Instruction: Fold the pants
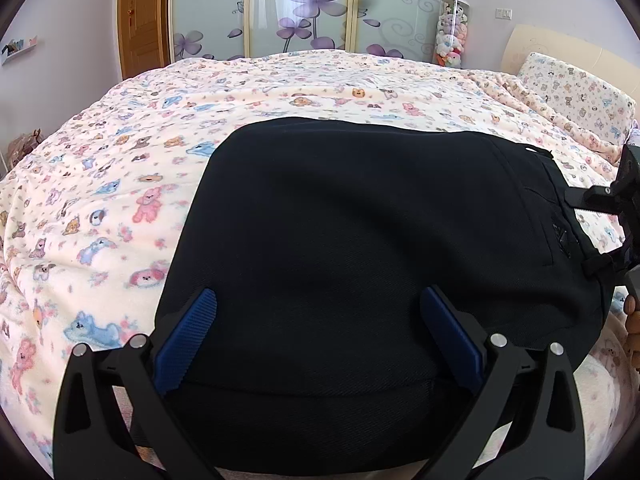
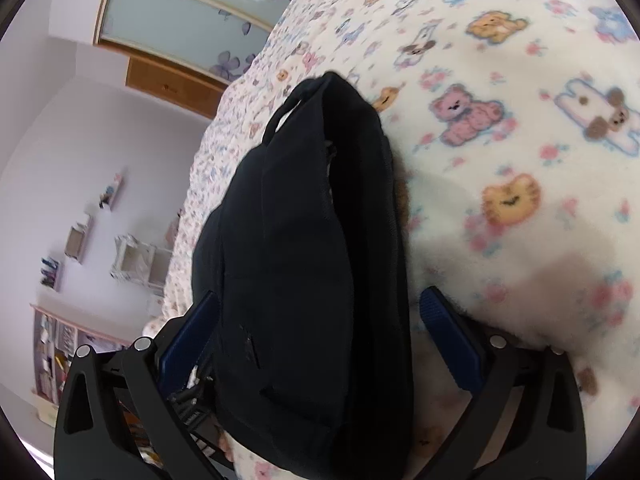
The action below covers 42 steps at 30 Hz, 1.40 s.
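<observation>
Folded black pants (image 1: 360,232) fill the centre of the frame on a teddy-print blanket (image 1: 120,200). The left gripper (image 1: 320,336) gapes wide over their near fold; the right gripper (image 2: 320,332) straddles the waistband, jaws spread. A plush-toy tube (image 1: 452,32) stands upper right beside floral wardrobe doors (image 1: 304,8).

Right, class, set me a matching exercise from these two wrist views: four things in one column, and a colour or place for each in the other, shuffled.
Things:
1. pants
2. blanket
3. left tool pads
4. tube of plush toys

Descriptions:
A. blue, ribbed
B. standing by the wardrobe, beyond the bed
C. black, lying on the bed
D. cream with cartoon animals

Pairs: 1-C, 2-D, 3-A, 4-B
</observation>
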### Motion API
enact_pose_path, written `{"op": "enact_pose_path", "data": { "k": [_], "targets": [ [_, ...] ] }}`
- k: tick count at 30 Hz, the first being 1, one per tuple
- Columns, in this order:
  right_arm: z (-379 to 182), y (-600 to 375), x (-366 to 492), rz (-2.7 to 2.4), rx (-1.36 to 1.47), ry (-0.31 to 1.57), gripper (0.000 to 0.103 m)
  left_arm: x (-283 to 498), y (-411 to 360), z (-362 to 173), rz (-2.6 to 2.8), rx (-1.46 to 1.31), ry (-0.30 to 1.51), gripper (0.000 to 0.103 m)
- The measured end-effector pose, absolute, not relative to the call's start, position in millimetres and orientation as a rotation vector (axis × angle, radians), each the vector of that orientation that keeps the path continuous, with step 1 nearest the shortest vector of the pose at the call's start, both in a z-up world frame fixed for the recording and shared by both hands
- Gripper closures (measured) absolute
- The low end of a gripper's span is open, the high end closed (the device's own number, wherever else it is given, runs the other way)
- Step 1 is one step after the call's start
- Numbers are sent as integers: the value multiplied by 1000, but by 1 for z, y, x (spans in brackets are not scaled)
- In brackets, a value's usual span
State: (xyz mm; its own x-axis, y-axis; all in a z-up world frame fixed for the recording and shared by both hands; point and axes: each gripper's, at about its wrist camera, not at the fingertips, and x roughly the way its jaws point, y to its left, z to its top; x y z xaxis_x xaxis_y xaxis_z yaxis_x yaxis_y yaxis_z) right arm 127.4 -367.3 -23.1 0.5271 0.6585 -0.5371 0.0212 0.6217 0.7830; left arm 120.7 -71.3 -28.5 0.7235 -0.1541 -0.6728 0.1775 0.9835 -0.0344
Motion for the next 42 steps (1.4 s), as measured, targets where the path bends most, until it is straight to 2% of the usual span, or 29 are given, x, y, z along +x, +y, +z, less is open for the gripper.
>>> {"op": "enact_pose_path", "data": {
  "k": [7,10,17,21,23,25,30,34,37,38,42],
  "targets": [
    [-12,-352,122,552,803,899,4,123,-69,-30,-183,17,748,2],
    [-28,-368,126,499,888,916,12,124,-70,-30,-181,26,747,2],
    [-31,-362,130,485,853,939,11,123,-72,-30,-182,24,747,2],
    [-21,-353,125,498,789,917,29,123,-72,-30,-181,18,748,2],
    [-17,-357,121,493,796,897,48,124,-71,-31,-181,9,751,2],
    [-11,-361,117,504,789,870,53,125,-70,-31,-181,1,752,2],
    [8,-351,113,562,690,804,54,127,-67,-32,-174,-12,761,2],
    [-20,-366,123,490,768,910,54,126,-68,-32,-176,-1,756,2],
    [-31,-376,121,492,845,927,48,126,-70,-32,-180,8,755,2],
    [-32,-377,120,488,852,934,43,126,-70,-32,-179,6,755,2],
    [-37,-380,120,484,886,957,39,126,-71,-32,-179,7,755,2]
  ]
}}
